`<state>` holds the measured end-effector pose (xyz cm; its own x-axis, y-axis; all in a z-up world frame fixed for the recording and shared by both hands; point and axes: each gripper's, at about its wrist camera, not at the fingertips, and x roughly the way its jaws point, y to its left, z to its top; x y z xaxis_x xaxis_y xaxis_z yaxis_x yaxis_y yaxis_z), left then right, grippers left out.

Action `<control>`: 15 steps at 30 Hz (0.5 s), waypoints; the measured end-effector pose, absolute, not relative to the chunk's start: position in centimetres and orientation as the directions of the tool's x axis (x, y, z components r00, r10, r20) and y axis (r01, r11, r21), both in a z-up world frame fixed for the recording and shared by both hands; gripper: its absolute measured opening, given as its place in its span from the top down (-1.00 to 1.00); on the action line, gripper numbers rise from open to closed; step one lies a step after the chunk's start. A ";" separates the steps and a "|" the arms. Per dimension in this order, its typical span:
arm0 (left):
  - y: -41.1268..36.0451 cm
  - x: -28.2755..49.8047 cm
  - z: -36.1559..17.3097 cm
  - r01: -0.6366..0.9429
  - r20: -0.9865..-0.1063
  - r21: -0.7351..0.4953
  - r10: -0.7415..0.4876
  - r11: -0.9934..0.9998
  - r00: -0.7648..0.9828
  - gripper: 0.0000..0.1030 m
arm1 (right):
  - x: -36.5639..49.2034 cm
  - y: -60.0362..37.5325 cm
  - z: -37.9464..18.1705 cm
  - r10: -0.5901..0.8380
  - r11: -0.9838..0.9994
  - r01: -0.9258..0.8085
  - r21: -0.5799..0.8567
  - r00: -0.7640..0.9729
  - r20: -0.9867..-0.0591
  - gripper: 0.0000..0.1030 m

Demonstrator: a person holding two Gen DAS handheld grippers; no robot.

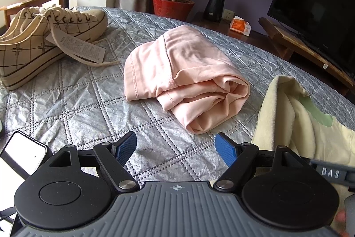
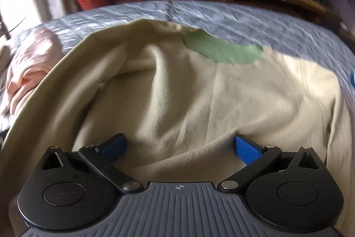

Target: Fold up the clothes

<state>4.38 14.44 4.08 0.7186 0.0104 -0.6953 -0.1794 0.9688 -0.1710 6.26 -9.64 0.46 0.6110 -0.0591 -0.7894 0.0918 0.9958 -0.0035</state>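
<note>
A cream garment (image 2: 177, 92) with a green collar patch (image 2: 224, 50) lies rumpled on the quilted grey bedspread (image 2: 244, 14). My right gripper (image 2: 180, 148) hovers just over its near part. The jaws stand wide and cloth bulges between the blue pads (image 2: 246, 150), which do not press on it. This view is blurred. In the left wrist view a folded pink garment (image 1: 184, 81) lies ahead of my left gripper (image 1: 176, 148), which is open over bare bedspread (image 1: 88, 103) with nothing in it. The cream garment (image 1: 288, 114) lies to its right.
A pair of cream checked sneakers (image 1: 44, 41) with a paper tag sits at the bed's far left. A phone (image 1: 22, 154) lies at the near left. Beyond the bed are a red plant pot (image 1: 173, 6), a black speaker (image 1: 216, 3) and a TV (image 1: 315, 3) on a wooden stand.
</note>
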 end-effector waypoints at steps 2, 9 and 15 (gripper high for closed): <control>14.7 4.3 4.2 -0.190 -0.690 -0.166 0.023 0.968 0.723 -0.60 | 6.4 -9.7 0.8 -0.080 0.997 0.066 -0.050 0.621 -0.780 -1.00; 15.7 3.9 5.4 -0.235 -0.642 -0.086 0.127 0.968 0.756 -0.60 | 3.1 -11.0 5.1 0.039 0.998 -0.059 -0.011 0.775 -0.630 -0.53; 17.7 3.6 6.0 -0.316 -0.623 -0.067 0.207 0.946 0.754 -0.61 | -2.9 -4.9 7.6 0.319 0.846 -0.499 -0.189 0.757 -0.569 0.62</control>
<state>3.60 17.71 6.01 0.7543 0.2075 -0.6229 -0.3157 0.9465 -0.0671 -2.93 -4.92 7.63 0.7575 0.3194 -0.5694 -0.4990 0.8456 -0.1895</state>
